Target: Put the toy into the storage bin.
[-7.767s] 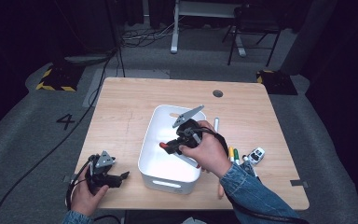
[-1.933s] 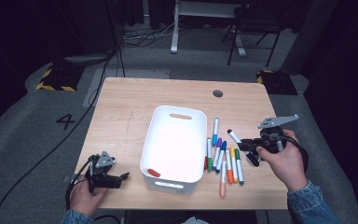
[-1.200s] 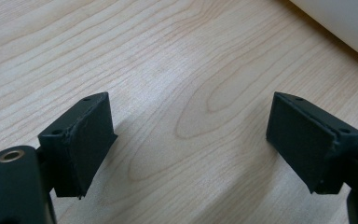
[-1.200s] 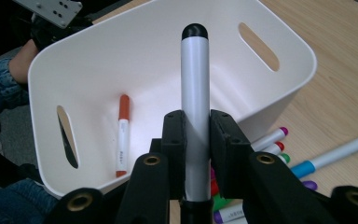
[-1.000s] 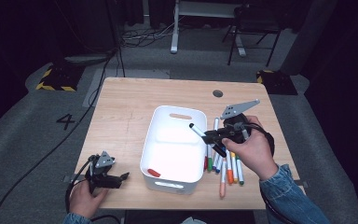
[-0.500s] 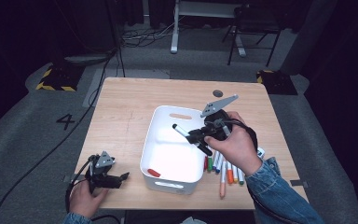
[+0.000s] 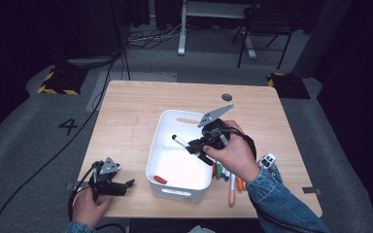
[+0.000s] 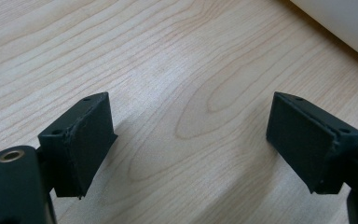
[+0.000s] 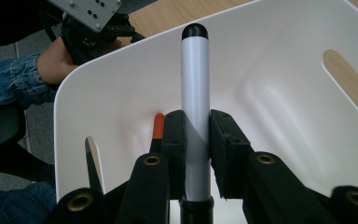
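Note:
My right gripper is shut on a grey marker with a black cap and holds it over the white bin, tip pointing left. An orange marker lies on the bin's floor near its front wall. Several more markers lie on the table just right of the bin, partly under the right hand. My left gripper rests open on the wood at the table's front left corner, with nothing between its pads.
The wooden table has bare room left of and behind the bin. A small white object lies by the right sleeve. A round grommet sits near the far edge. A chair and a desk frame stand beyond the table.
The right hand carried the grey marker leftward from the marker pile to over the bin's middle and slightly lower. The left gripper stayed still.

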Available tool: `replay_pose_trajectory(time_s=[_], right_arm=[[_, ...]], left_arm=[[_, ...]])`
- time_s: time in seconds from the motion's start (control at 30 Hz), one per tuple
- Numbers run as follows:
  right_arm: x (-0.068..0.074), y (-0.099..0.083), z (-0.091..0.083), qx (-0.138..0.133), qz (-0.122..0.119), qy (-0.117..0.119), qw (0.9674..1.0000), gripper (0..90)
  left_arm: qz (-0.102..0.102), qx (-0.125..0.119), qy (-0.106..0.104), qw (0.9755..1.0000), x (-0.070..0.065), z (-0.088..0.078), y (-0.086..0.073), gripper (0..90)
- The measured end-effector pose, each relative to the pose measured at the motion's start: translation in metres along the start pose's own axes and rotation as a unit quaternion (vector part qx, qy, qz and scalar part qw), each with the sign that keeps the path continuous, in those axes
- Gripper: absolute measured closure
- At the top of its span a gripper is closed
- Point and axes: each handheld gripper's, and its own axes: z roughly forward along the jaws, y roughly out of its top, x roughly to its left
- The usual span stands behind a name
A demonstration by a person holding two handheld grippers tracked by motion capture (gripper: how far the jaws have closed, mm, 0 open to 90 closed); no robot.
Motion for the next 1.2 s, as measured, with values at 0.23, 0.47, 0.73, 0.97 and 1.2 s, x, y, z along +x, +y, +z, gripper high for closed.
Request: replay_pose_trajectory(time_s=[0.23,0.47,0.73,0.97,1.2], right_arm=[[0.002,-0.004,0.012,0.017,-0.005,0.005,0.9998,76.7],[0.002,-0.009,0.022,0.035,-0.003,0.008,0.9994,76.8],[0.002,-0.014,0.037,0.05,-0.022,0.015,0.9984,76.8],[0.009,-0.018,0.045,0.087,-0.002,0.014,0.9961,76.8],[0.013,-0.019,0.054,0.108,-0.011,0.013,0.994,76.8]], left_arm=[[0.0,0.0,0.0,1.0,0.0,0.0,0.0,15.2],[0.0,0.0,0.0,1.0,0.0,0.0,0.0,15.2],[0.0,0.0,0.0,1.0,0.0,0.0,0.0,15.2],[0.0,0.0,0.0,1.0,0.0,0.0,0.0,15.2],[-0.001,0.0,0.0,1.0,0.0,0.0,0.0,15.2]])
